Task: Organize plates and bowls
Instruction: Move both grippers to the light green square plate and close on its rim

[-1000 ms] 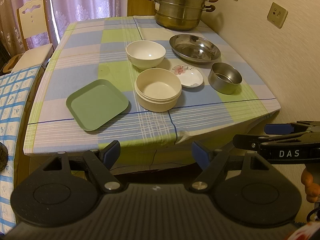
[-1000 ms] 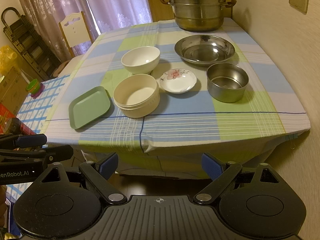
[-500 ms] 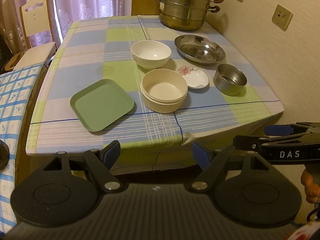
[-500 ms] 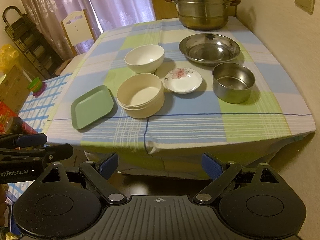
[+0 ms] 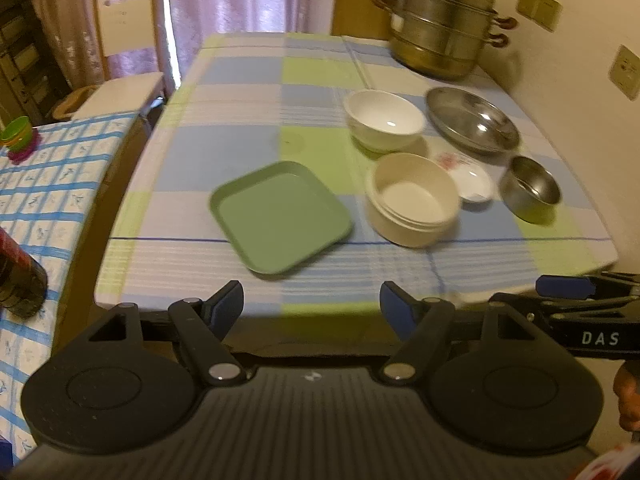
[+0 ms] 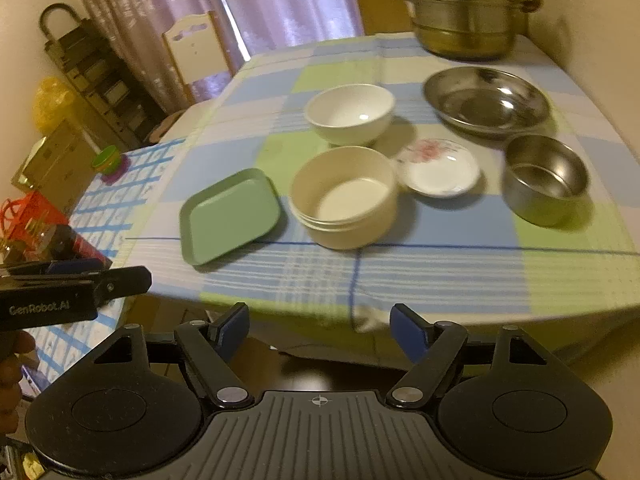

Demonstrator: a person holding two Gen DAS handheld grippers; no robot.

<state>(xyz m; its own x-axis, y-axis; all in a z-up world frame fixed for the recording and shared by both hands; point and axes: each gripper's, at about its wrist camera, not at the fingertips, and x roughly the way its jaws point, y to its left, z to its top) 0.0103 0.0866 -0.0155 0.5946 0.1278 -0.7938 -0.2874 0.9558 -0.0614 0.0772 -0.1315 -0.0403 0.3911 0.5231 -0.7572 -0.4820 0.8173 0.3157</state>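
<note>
On the checked tablecloth lie a green square plate (image 5: 280, 216) (image 6: 228, 216), a cream round bowl (image 5: 412, 200) (image 6: 344, 196), a white bowl (image 5: 382, 120) (image 6: 350, 114), a small flowered saucer (image 5: 472, 180) (image 6: 438, 168), a steel bowl (image 5: 530, 190) (image 6: 544, 178) and a wide steel dish (image 5: 472, 120) (image 6: 486, 100). My left gripper (image 5: 312, 306) hovers at the table's near edge, short of the green plate. Its jaws are closing and hold nothing. My right gripper (image 6: 322, 328) hangs before the edge below the cream bowl, its jaws also closing on nothing.
A tall steel steamer pot (image 5: 436, 24) stands at the table's far right, against the wall. To the left are a white chair (image 5: 124, 40) and a lower table in blue-checked cloth (image 5: 48, 168) with a green cup (image 5: 16, 134) and a dark bottle (image 5: 16, 280).
Both grippers have come closer to the table's near edge, so the dishes look larger. The left view has swung leftward. Both pairs of jaws have narrowed a little.
</note>
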